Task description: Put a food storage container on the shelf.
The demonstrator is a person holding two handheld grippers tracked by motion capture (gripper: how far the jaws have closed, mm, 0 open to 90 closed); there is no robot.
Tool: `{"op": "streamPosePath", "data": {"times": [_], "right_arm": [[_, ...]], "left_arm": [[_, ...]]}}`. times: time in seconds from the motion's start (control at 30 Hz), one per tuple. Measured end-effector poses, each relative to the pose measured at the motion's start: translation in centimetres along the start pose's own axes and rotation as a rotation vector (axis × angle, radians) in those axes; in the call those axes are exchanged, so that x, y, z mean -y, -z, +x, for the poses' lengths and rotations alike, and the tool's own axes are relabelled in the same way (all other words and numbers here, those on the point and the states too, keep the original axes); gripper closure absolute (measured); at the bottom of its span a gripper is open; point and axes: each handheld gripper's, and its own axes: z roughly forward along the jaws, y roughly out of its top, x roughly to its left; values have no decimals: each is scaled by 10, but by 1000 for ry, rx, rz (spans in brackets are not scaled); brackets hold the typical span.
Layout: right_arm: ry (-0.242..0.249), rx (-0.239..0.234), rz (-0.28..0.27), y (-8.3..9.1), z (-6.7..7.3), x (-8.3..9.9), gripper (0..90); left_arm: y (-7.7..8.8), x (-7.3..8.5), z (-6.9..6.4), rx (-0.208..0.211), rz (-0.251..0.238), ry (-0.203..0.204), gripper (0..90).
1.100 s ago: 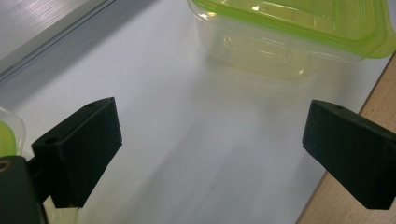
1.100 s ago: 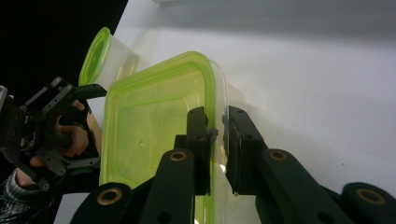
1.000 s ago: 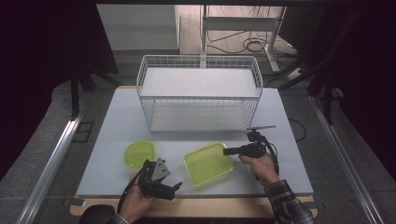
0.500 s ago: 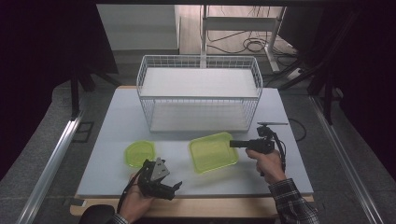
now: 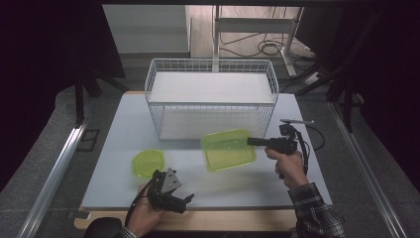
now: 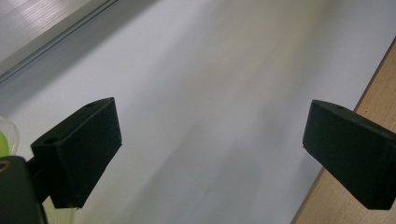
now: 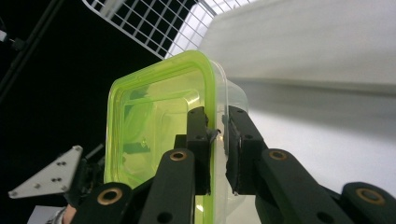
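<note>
Lifted since earlier, green container [image 5: 228, 149] hangs from right hand-held gripper [image 5: 253, 142]

No readable text, label, brand, number or sign shows on anything in these views.
</note>
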Motion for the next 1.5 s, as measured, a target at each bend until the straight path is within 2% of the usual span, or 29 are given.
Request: {"op": "streamPosePath", "data": {"times": [0.5,0.93,1.17,1.5], "right_arm": [[81,1,-44,10,38,-37,803],[104,18,-109,11,63,-73,803],[111,29,-137,7,71,-91,803],[104,80,-187,-5,77,-119,803]], "left_arm": [[-1,0,-1,3,5,-10,42],[-3,-1,-4,10,11,-20,42],[-4,-1,-4,12,11,-18,42],[-3,0,-3,8,9,-15,42]]}}
